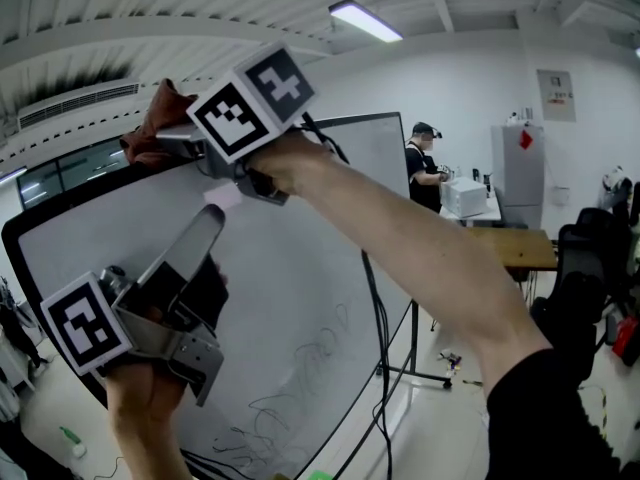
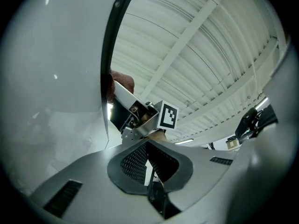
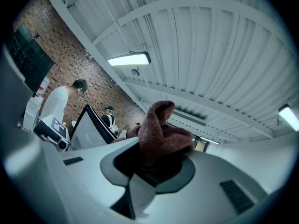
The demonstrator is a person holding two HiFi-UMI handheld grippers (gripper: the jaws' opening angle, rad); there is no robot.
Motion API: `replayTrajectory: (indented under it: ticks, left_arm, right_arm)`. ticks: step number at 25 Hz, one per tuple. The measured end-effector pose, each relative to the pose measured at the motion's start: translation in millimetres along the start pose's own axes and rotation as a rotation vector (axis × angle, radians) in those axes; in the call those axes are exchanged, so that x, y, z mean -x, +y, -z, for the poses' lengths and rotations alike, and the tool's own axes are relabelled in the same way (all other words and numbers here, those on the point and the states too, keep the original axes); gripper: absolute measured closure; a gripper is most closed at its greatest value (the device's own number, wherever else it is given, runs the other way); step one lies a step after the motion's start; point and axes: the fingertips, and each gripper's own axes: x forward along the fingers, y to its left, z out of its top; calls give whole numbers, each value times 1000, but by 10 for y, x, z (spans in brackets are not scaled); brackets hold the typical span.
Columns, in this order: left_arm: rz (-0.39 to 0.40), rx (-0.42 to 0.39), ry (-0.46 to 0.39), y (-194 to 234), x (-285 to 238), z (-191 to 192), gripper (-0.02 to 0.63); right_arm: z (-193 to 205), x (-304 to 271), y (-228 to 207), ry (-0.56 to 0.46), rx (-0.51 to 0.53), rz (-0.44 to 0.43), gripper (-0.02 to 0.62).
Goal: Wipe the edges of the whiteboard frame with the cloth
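One reddish cloth [image 1: 152, 128] is pinched in the right gripper [image 1: 170, 140] at the frame's [image 1: 68, 194] top edge, upper left. The left gripper [image 1: 205, 230], jaws pressed together on nothing, hovers near the whiteboard [image 1: 300, 298] below. The top edge looks in progress; which edges are finished cannot be told.

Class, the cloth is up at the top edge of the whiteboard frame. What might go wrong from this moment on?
The cloth bulges loosely out of the right claw, so dragging it along the frame might tug it free. The black cable hangs across the whiteboard and may smear the marker scribbles. The whiteboard rests on a free stand, which a hard push might shift.
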Motion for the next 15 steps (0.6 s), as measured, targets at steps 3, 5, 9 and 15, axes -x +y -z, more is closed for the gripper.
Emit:
replayTrajectory:
  ticks: [3,5,9,15]
  left_arm:
    - [-10,0,11,155,-219,68,611]
    - [-20,-1,23,243,-339,156,611]
    - [-45,-9,36,391,-558,297,610]
    - [-69,-5,22,518,-1054,517,609]
  right_arm:
    - [99,62,-242,-6,-18,-6,508]
    - [180,119,-375,-9,-25,-6,508]
    - [329,248,-642,-14,-36,1,508]
    - [544,556,-1085,-13,-47,14,508]
